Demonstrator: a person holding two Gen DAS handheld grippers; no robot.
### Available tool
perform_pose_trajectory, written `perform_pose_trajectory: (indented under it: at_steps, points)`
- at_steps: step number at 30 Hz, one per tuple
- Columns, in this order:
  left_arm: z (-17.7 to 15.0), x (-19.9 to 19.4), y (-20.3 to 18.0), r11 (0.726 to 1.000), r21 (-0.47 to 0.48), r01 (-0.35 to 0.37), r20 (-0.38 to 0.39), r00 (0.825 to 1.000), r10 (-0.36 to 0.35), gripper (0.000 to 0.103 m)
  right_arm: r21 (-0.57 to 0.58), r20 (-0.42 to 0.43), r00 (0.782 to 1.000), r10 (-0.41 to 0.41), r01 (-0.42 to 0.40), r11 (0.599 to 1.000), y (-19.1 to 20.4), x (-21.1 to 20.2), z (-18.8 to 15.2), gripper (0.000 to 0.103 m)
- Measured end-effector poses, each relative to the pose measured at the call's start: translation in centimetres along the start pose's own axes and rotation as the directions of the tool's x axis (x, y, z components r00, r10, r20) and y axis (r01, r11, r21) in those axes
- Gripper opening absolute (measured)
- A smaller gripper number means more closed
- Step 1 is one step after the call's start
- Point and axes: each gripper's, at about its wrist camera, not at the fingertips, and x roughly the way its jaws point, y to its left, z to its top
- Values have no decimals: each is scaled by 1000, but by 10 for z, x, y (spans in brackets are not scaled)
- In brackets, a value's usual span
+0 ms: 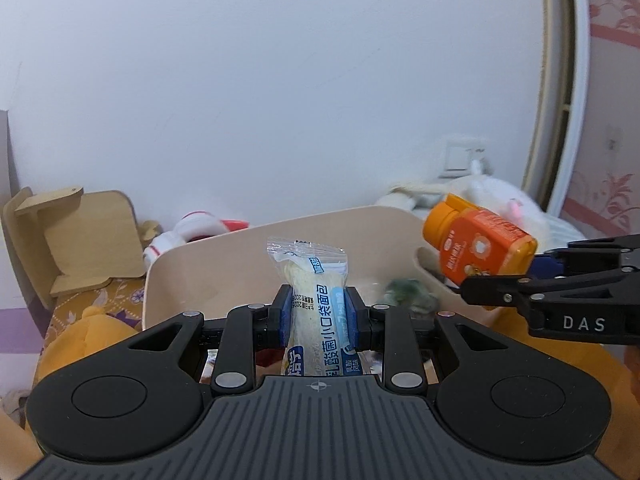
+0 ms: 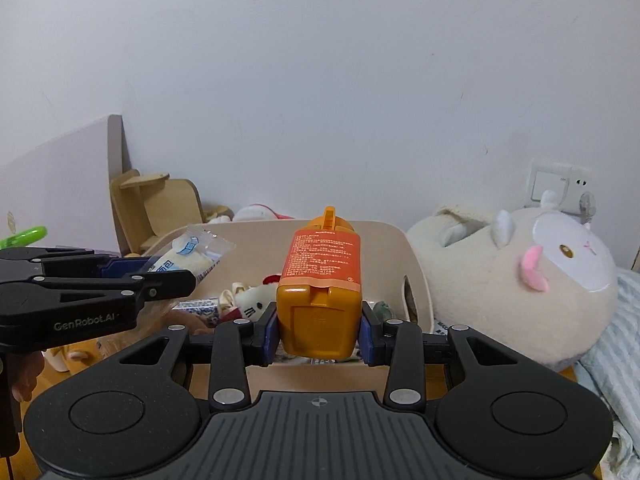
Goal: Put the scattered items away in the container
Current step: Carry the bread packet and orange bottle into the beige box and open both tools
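Gripping the bread packet [image 1: 316, 312] around its middle, my left gripper [image 1: 316, 312] has its jaws clamped on the soft wrapper, so the sealed end stands upright and clear of my fingers [image 1: 283, 316]. Beyond it sits the beige container [image 1: 224, 256], its near rim just past the packet, which I judge is why I carry it this high: to clear the wall before letting go. Off to the right, my right gripper [image 1: 532, 268] reaches in sideways with the orange bottle [image 1: 478, 246] tilted, cap toward the far left, above the container's right edge.

From the right wrist, the jaws are closed on the bottle's [image 2: 320, 280] base, cap pointing away toward the far wall, so the heavier end is held firm. The container [image 2: 416, 280] lies directly ahead and below, already holding small plush toys [image 2: 250, 300] and a printed packet. My left gripper [image 2: 152, 276] enters from the left with the bread packet [image 2: 188, 256] over the container's left rim. A large plush animal [image 2: 520, 276] rests to the right, outside it.
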Motion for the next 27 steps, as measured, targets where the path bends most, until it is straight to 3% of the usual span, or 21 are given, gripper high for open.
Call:
perform_pose_trajectory:
  at_steps: [13,27]
  points:
    - [3,57,9,997,-52,-60,-97,994,55,27,16,-109,994,-21,23,1000,-9,62,-5,36]
    - [-7,77,14,994,-82,-77,-168,984,62,27,-3,-134,991,-32,32,999,-8,79,-3,36]
